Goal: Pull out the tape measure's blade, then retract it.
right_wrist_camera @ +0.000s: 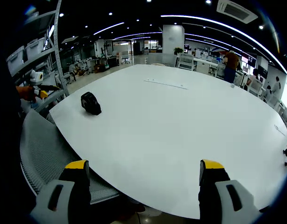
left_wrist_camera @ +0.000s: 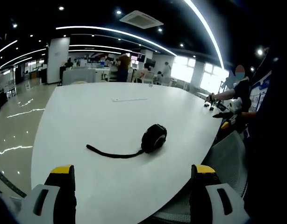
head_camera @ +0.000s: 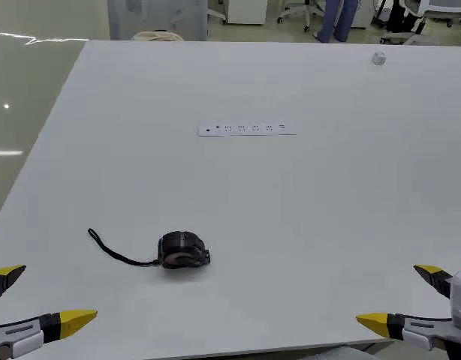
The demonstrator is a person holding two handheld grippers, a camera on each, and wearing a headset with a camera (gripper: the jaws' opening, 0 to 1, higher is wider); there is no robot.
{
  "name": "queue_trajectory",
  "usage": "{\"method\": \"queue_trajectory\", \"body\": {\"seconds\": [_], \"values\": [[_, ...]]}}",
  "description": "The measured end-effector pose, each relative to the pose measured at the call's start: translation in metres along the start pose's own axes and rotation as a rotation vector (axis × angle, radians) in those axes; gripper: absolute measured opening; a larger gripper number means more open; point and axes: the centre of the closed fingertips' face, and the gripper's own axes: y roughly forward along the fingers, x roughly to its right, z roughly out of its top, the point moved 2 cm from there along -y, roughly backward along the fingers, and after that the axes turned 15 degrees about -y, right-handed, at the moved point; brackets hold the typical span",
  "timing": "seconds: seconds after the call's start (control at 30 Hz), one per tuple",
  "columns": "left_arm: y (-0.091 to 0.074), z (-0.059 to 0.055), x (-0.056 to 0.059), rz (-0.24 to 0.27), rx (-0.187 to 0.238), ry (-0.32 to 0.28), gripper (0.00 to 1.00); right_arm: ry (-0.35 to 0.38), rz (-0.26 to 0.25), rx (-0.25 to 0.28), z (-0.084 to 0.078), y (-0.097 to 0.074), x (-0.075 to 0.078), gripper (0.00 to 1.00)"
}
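A black tape measure [head_camera: 184,250] lies on the white table [head_camera: 290,202], with its black wrist strap [head_camera: 110,248] trailing to the left. In the left gripper view the tape measure [left_wrist_camera: 154,138] sits ahead between the jaws, some way off; in the right gripper view the tape measure [right_wrist_camera: 90,103] is far to the upper left. My left gripper [head_camera: 39,298] hovers at the near left corner, open and holding nothing. My right gripper [head_camera: 411,295] is at the near right edge, also open and holding nothing. Both have yellow fingertips [left_wrist_camera: 62,169].
A white power strip [head_camera: 246,129] is set flat in the table's middle, farther back. A small grey object [head_camera: 378,59] lies near the far right corner. A mesh chair back [right_wrist_camera: 45,158] sits below the near table edge. People stand in the background.
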Motion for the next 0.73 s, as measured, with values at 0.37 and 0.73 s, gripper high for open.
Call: {"method": "queue_trajectory", "body": {"seconds": [0.37, 0.73], "values": [[-0.0021, 0.0022, -0.0006, 0.003, 0.006, 0.002, 1.0, 0.011, -0.015, 0.021, 0.0012, -0.0031, -0.0026, 1.0], [-0.0016, 0.0053, -0.0016, 0.009, 0.004, 0.01, 1.0, 0.006, -0.004, 0.01, -0.0055, -0.0018, -0.0047, 1.0]]}}
